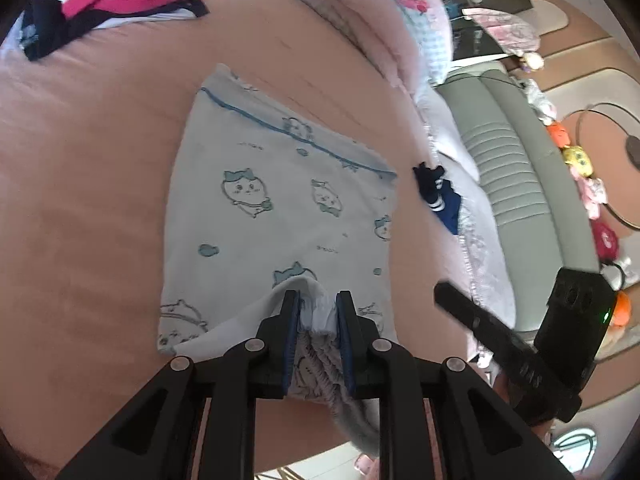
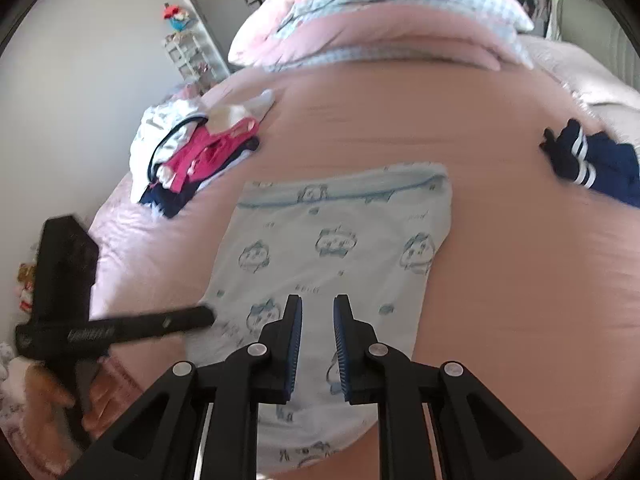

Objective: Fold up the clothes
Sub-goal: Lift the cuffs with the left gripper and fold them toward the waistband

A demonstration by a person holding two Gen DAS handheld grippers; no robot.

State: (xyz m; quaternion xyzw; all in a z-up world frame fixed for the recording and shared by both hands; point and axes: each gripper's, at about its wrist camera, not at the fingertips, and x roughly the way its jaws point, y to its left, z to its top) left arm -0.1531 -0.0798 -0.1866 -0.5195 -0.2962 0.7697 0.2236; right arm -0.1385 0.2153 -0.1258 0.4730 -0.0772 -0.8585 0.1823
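Note:
A pale blue garment printed with cartoon faces lies flat on the pink bedsheet. My left gripper is shut on its gathered elastic waistband, which is lifted and folded over the near part of the cloth. In the right wrist view the same garment spreads out below my right gripper, whose jaws stand a little apart with nothing pinched between them. The left gripper sits at the garment's left edge. The right gripper hovers just off the garment's right edge.
A pile of pink, white and navy clothes lies at the bed's far left. A navy garment with white stripes lies at the right. Folded pink and checked bedding sits at the head. A grey padded headboard and plush toys are beyond.

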